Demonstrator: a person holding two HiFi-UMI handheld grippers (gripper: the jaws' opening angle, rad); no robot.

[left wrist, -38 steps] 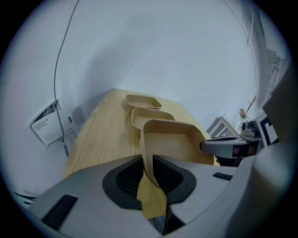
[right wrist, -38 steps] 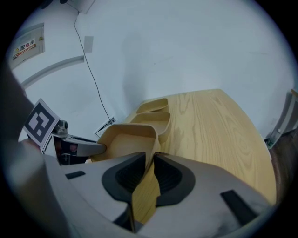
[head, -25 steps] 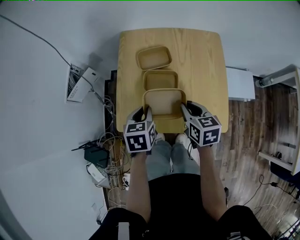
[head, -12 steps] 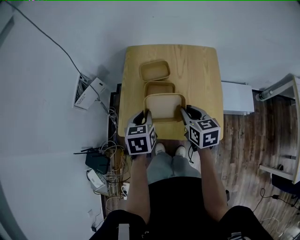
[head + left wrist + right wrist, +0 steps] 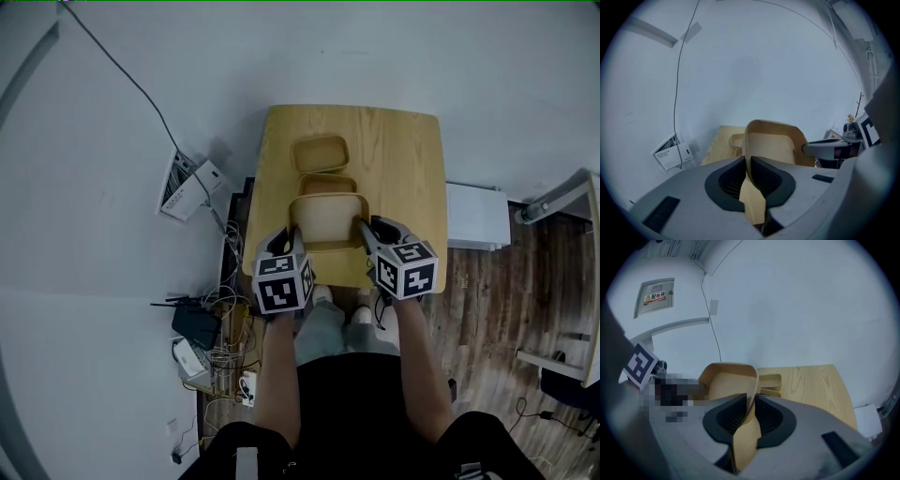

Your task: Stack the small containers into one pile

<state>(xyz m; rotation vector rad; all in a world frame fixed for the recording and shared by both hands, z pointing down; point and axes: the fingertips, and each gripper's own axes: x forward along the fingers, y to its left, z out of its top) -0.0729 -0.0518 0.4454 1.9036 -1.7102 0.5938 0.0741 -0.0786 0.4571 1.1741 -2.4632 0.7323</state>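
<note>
Three tan containers stand in a row on the small wooden table [image 5: 403, 159]. The far container [image 5: 319, 154] and the middle container [image 5: 327, 183] rest on it. I hold the nearest, largest container [image 5: 328, 221] by both side walls, and it overlaps the middle one's near edge. My left gripper [image 5: 289, 246] has the left wall [image 5: 751, 154] between its pads [image 5: 766, 176]; its jaws are closing on it. My right gripper [image 5: 367, 234] is shut on the right wall [image 5: 752, 390]. In both gripper views the held container [image 5: 729, 380] sits raised above the tabletop.
On the floor to the left lie a white box [image 5: 192, 185], a black router [image 5: 197, 326] and a tangle of cables [image 5: 230, 352]. A white unit [image 5: 476, 216] stands right of the table on the wood floor. The person's legs [image 5: 333, 319] are at the table's near edge.
The near container has gone forward between both grippers and now covers the middle container's near edge. The head view has drawn back, so the table looks smaller.
</note>
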